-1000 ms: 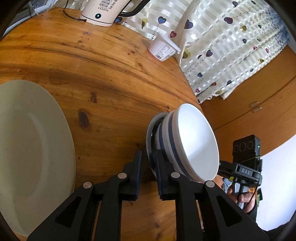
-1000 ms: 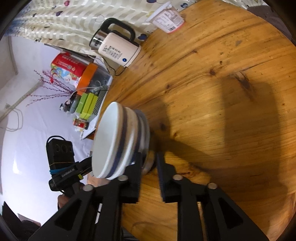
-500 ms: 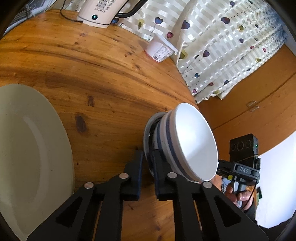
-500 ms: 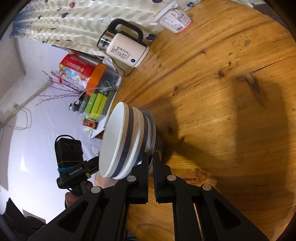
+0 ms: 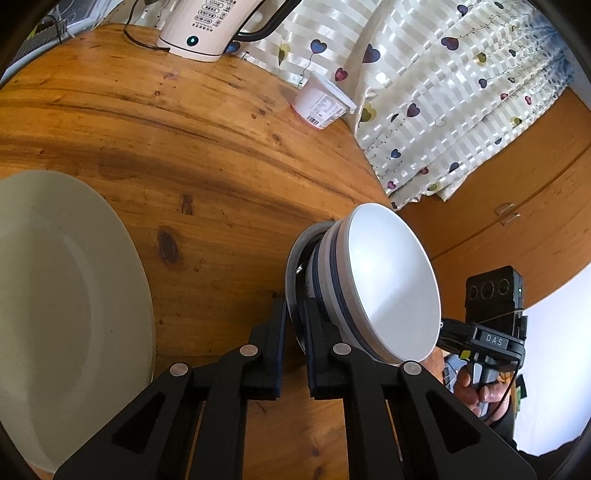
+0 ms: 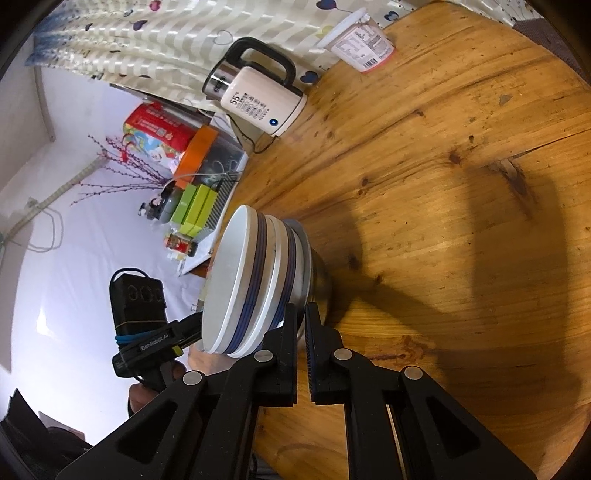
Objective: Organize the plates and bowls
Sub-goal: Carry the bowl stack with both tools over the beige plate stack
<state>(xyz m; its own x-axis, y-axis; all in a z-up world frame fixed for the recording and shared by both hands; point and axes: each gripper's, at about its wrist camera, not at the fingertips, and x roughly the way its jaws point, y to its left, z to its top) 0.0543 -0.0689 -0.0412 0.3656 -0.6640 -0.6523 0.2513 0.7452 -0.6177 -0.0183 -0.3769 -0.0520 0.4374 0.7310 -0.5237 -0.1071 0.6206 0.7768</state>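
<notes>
Your left gripper [image 5: 295,325] pinches the steel bowl's [image 5: 293,266] rim. Your right gripper [image 6: 301,332] clamps its opposite rim. White plate [image 5: 70,295] sits at nine o'clock.

We read "55°C" on the kettle [image 6: 258,101], "DAS" on the right tongs [image 5: 495,341], and "GenRobot.AI" on the left tongs [image 6: 153,341].

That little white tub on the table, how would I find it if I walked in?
Start at the round wooden table and go to its far edge by the heart-print curtain. The tub stands there beside the cream kettle. Only it carries a printed label and barcode.
</notes>
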